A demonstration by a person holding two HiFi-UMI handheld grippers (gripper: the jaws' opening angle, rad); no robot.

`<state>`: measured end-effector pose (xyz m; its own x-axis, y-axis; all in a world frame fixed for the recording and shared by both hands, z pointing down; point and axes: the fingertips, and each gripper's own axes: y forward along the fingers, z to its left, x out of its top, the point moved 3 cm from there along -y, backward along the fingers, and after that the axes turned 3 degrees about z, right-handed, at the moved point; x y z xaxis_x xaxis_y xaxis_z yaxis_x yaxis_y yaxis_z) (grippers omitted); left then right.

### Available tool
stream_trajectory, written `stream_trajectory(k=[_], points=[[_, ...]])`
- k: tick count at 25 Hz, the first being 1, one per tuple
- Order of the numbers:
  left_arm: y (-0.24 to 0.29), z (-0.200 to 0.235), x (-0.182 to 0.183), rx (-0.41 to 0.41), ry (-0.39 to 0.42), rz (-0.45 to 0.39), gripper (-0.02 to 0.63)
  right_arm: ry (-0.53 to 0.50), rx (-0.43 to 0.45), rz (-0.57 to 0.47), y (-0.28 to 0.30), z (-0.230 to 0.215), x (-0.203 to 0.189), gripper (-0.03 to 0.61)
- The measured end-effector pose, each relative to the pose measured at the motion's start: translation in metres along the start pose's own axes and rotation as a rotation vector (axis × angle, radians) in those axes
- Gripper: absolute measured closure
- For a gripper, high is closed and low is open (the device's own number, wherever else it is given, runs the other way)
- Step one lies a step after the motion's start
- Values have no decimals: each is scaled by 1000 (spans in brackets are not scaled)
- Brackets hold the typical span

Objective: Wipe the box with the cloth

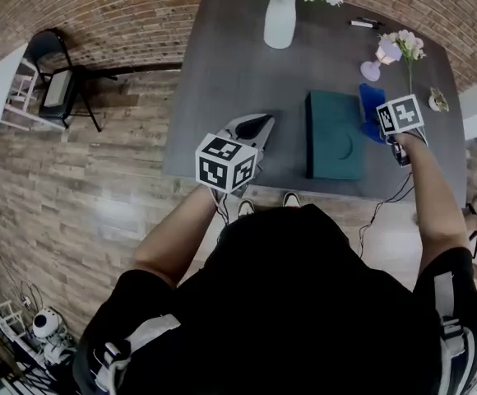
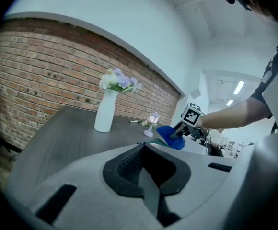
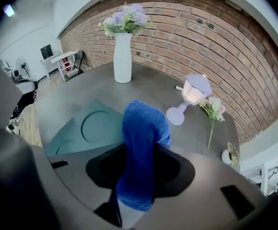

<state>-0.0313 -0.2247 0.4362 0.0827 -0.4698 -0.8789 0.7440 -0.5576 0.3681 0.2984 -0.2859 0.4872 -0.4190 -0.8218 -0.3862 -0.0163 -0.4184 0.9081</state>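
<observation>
While cloth [image 3: 141,147] is pinched by right gripper [image 3: 138,172] beside box [image 1: 334,134], left gripper [image 2: 146,176] is kept pressed together, empty; unbraced box may be shoved by wiping, lamp [image 3: 189,97] toppled

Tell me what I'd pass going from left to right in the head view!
black chair → left gripper → white vase of flowers → teal box → blue cloth, held in the right gripper
</observation>
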Motion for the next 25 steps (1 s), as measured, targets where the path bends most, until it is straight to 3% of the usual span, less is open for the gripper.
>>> stream_trajectory(k=[4, 9, 12, 14, 18, 25], points=[[-26, 24, -4, 95, -38, -22, 604, -131, 87, -21, 20, 72, 62, 426], [-52, 43, -5, 174, -66, -41, 604, -271, 334, -97, 14, 194, 110, 426], [-59, 45, -9, 186, -67, -32, 604, -255, 524, -154, -3, 244, 120, 426], [-58, 45, -9, 178, -61, -24, 604, -222, 560, -174, -9, 247, 121, 426], [-42, 38, -6, 121, -41, 0, 604, -116, 442, -144, 3, 189, 96, 426], [10, 5, -2, -37, 16, 51, 604, 256, 121, -64, 3, 26, -4, 426]])
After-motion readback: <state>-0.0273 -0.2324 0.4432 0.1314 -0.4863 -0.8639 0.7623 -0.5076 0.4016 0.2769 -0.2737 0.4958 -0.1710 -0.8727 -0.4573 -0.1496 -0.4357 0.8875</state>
